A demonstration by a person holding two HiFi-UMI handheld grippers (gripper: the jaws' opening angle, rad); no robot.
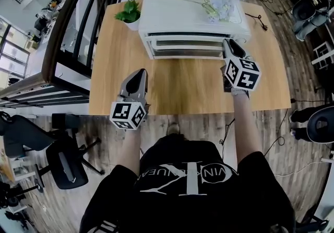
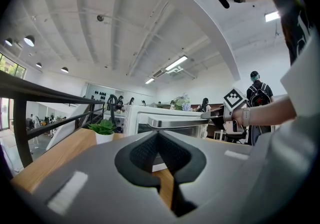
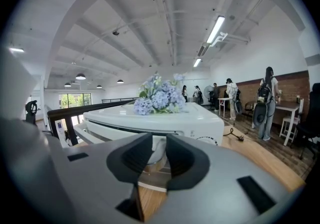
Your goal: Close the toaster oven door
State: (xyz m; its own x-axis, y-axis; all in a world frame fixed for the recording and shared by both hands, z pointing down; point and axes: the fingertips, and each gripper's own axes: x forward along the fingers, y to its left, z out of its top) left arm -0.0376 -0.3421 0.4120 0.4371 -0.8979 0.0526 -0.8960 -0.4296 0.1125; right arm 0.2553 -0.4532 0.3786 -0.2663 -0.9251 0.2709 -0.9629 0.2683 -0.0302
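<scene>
Between the pads of your right tongs (image 3: 159,142) sits the right end of the silvery bar handle (image 2: 177,123) on the windowed door (image 1: 188,45) of the white toaster oven (image 1: 175,15). The jaws are drawn partway in and appear to pinch that end, with no gap showing on either side of it. Gripping at the end rather than the middle keeps the tongs' body off the oven front, which should let you swing the door up without fouling the casing.

Just ahead of those tongs the door stands ajar. A dark slot shows under the oven's top edge and the door's upper rim leans out toward you, so the closing is not yet done. Beyond the right tongs, on the oven's roof, lies a spray of pale blue flowers (image 3: 160,95). Ease the door home, since a slam could well jolt them.

Your left tongs (image 2: 157,134) have their jaws pressed together on nothing. They are held level over the light wooden table (image 1: 182,88), well short of the oven and to the left of the right tongs. That reads as a parking pose, out of the door's swing. Ahead of them and to their left, a small green plant in a white pot (image 2: 103,129) stands just beside the oven's left side, clear of the door.
</scene>
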